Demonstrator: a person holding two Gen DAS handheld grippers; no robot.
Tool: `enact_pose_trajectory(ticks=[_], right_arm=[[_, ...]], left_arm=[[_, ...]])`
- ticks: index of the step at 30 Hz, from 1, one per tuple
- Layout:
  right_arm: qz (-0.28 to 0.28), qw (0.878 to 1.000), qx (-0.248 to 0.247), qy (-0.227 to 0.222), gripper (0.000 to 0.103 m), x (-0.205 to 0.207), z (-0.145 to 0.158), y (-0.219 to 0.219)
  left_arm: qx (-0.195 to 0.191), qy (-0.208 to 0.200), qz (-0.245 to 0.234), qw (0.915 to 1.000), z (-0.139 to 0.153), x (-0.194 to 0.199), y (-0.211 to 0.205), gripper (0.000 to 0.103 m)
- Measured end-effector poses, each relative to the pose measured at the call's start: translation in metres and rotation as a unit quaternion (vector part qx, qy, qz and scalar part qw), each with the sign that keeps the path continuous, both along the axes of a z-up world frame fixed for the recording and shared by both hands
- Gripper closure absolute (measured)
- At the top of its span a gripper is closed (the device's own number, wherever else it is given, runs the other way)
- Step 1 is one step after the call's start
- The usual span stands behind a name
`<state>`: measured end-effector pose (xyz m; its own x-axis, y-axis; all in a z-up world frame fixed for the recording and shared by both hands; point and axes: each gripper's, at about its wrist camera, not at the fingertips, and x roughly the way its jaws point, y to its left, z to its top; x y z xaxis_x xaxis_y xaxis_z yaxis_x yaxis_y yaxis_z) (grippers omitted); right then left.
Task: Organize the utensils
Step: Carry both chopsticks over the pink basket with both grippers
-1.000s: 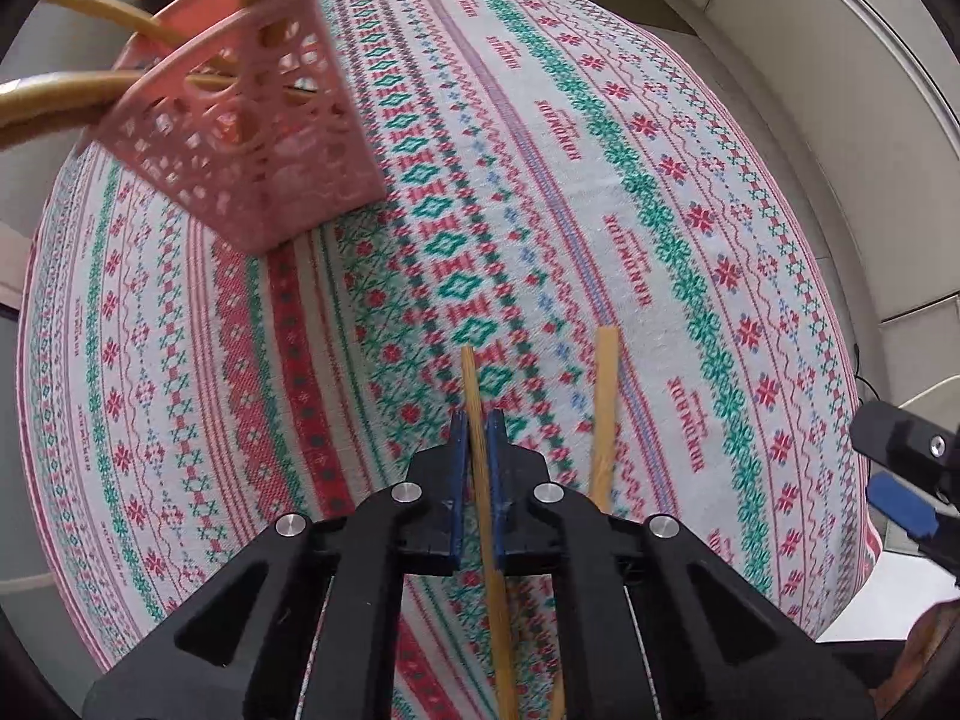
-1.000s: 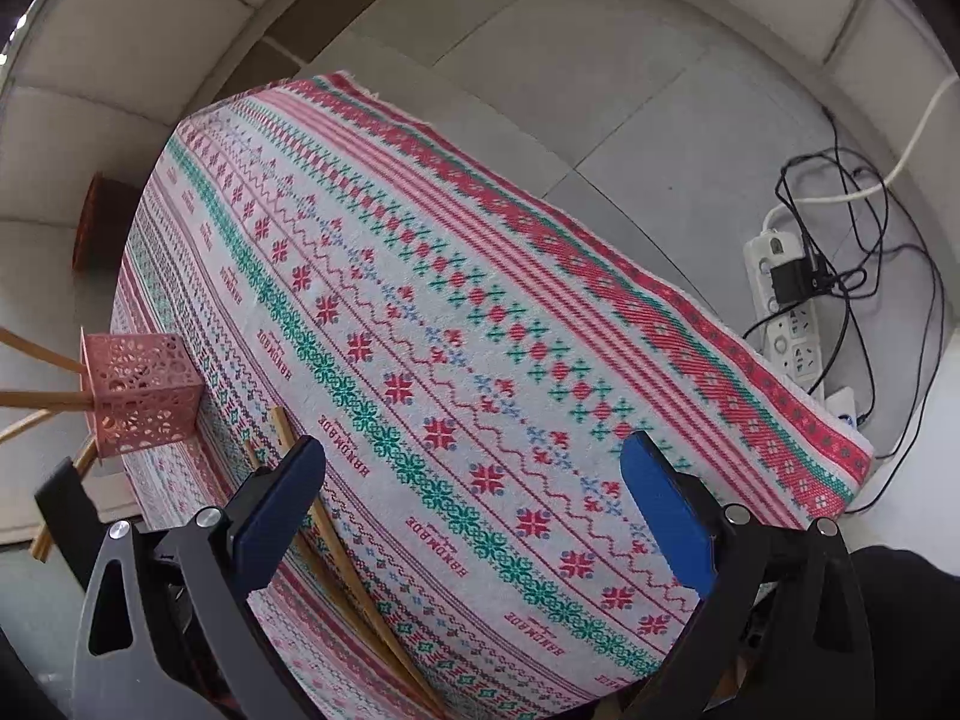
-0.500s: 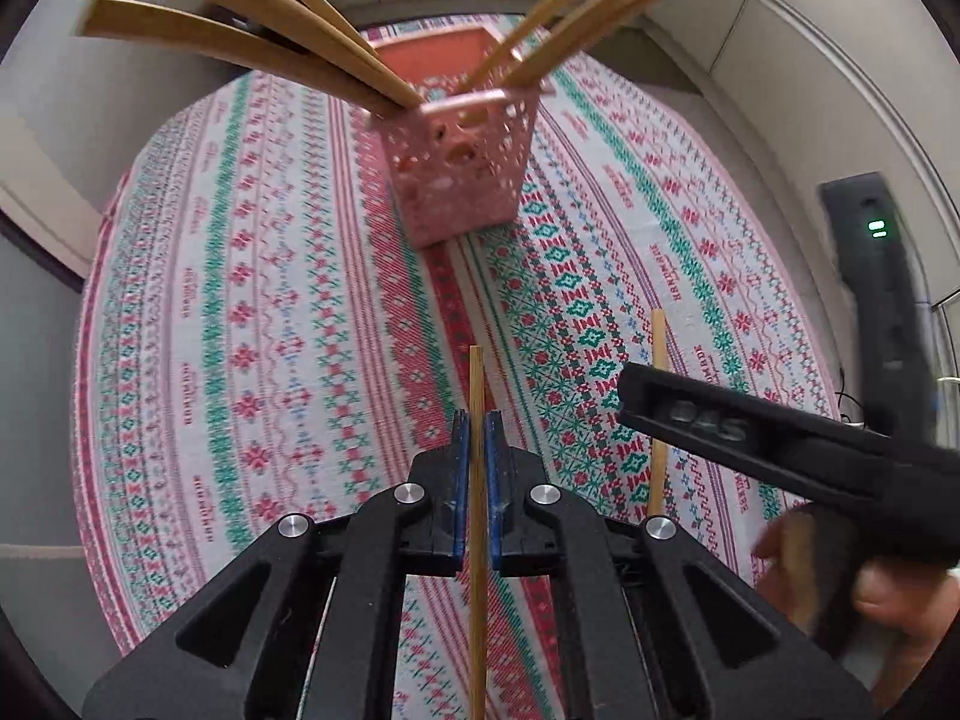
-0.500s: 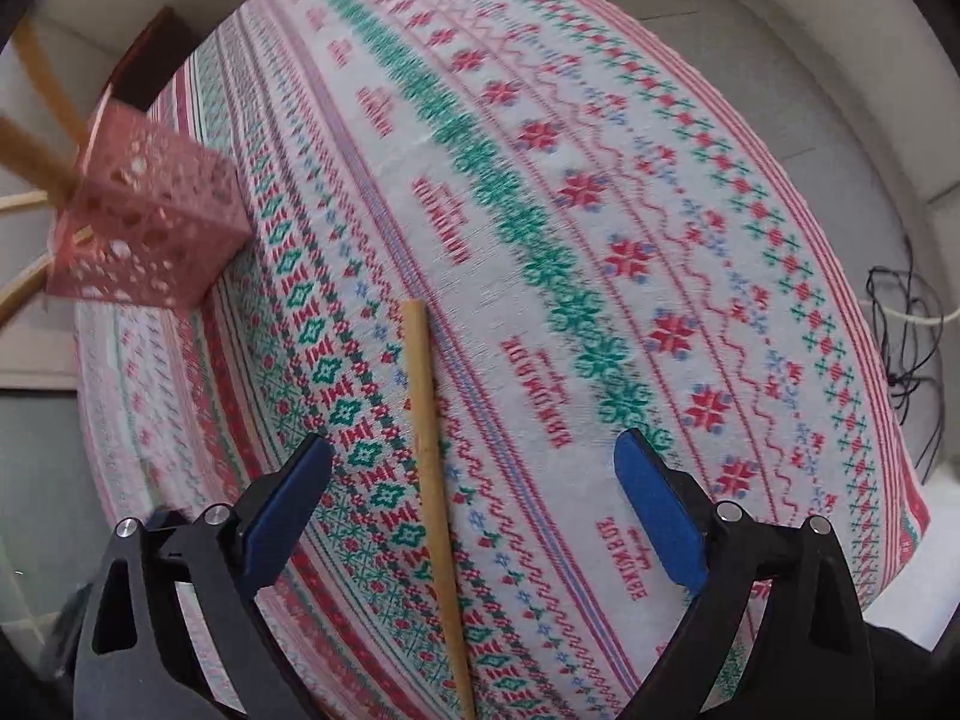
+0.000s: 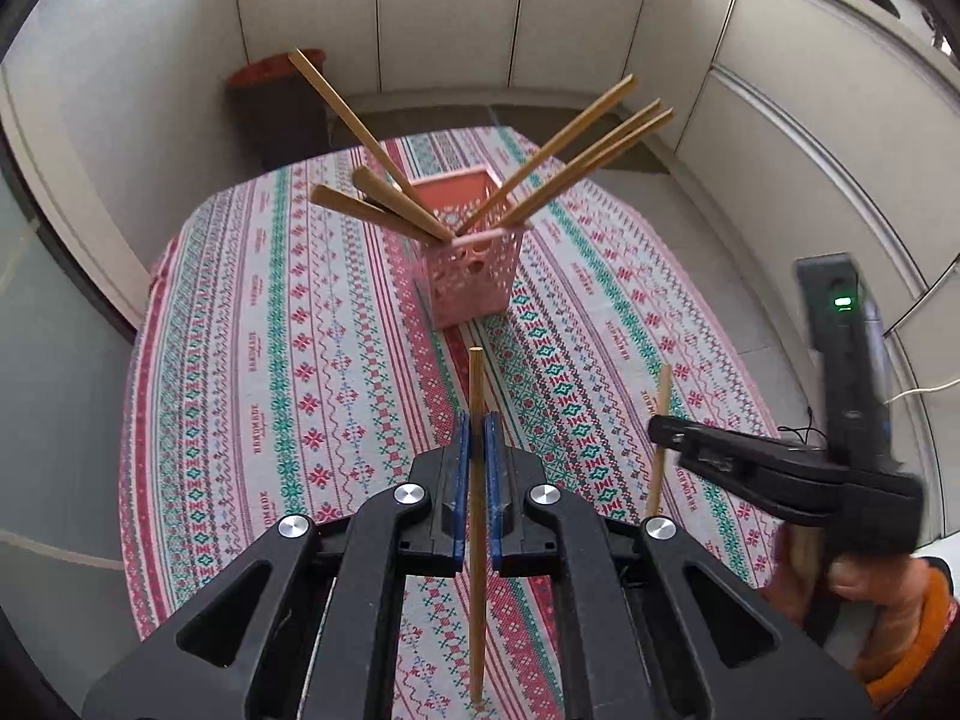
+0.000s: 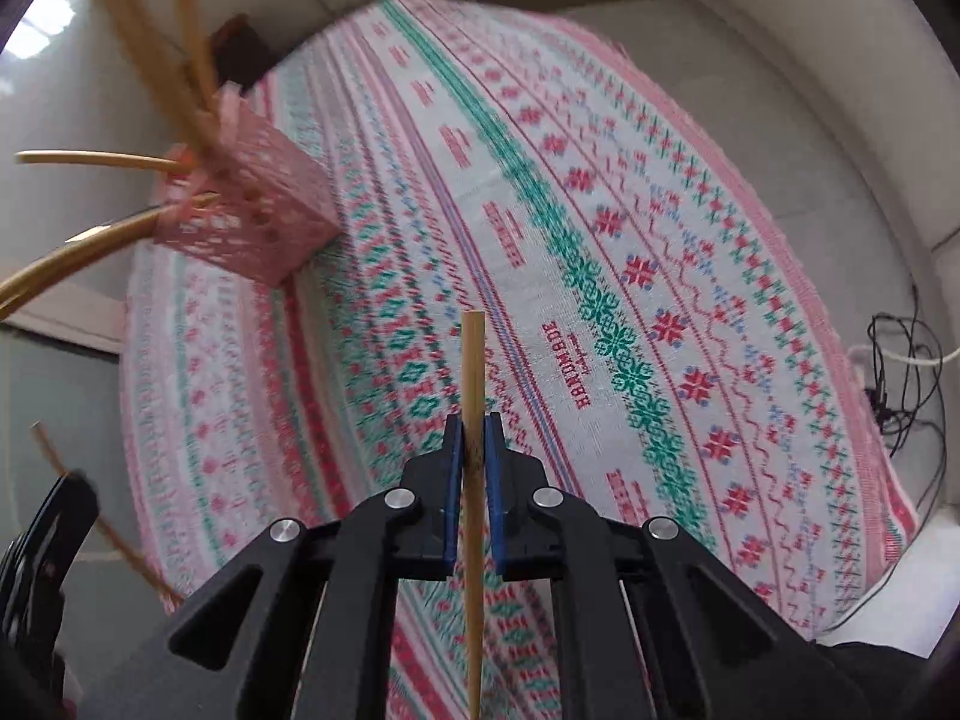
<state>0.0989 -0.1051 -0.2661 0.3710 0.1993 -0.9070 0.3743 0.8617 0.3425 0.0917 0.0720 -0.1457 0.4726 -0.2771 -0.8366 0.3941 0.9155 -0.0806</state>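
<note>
We pinch one wooden chopstick (image 5: 476, 420) in our left gripper (image 5: 474, 426) and another chopstick (image 6: 473, 396) in our right gripper (image 6: 473, 438), whose jaws have just been closing; the pink holder (image 5: 474, 282), apparently holding six more, stands farther off on the tablecloth (image 5: 288, 360).

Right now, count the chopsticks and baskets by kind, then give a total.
Chopsticks in the basket: 6
Chopsticks held: 2, one in the left gripper, one in the right gripper
Baskets: 1
Total: 9

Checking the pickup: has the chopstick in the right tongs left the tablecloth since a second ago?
Yes. The right tongs have just closed on the chopstick, lifting it off the tablecloth.
</note>
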Motion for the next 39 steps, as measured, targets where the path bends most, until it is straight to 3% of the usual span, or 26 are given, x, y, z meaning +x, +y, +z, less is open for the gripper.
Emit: enact_pose_trajectory(ticks=[5, 11, 17, 24, 31, 39], right_arm=[[0.041, 0.995, -0.012, -0.087, 0.095, -0.036, 0.064, 0.002], [0.072, 0.985, -0.012, -0.154, 0.095, -0.046, 0.123, 0.012], [0.063, 0.973, -0.012, -0.224, 0.095, -0.046, 0.189, 0.002], [0.014, 0.949, 0.008, -0.315, 0.095, -0.023, 0.257, -0.030], [-0.024, 0.933, 0.024, -0.359, 0.095, 0.009, 0.271, -0.054], [-0.038, 0.937, 0.027, -0.346, 0.095, 0.045, 0.257, -0.065]], left_arm=[[-0.016, -0.038, 0.005, 0.9991, 0.030, -0.019, 0.014, 0.099], [-0.040, -0.082, 0.007, 0.9958, 0.067, -0.034, 0.023, 0.099], [-0.081, -0.134, 0.016, 0.9876, 0.119, -0.029, 0.024, 0.099], [-0.115, -0.197, 0.027, 0.9732, 0.173, -0.002, 0.014, 0.099], [-0.150, -0.238, 0.065, 0.9574, 0.191, 0.028, 0.007, 0.099], [-0.135, -0.238, 0.094, 0.9572, 0.173, 0.069, -0.013, 0.099]])
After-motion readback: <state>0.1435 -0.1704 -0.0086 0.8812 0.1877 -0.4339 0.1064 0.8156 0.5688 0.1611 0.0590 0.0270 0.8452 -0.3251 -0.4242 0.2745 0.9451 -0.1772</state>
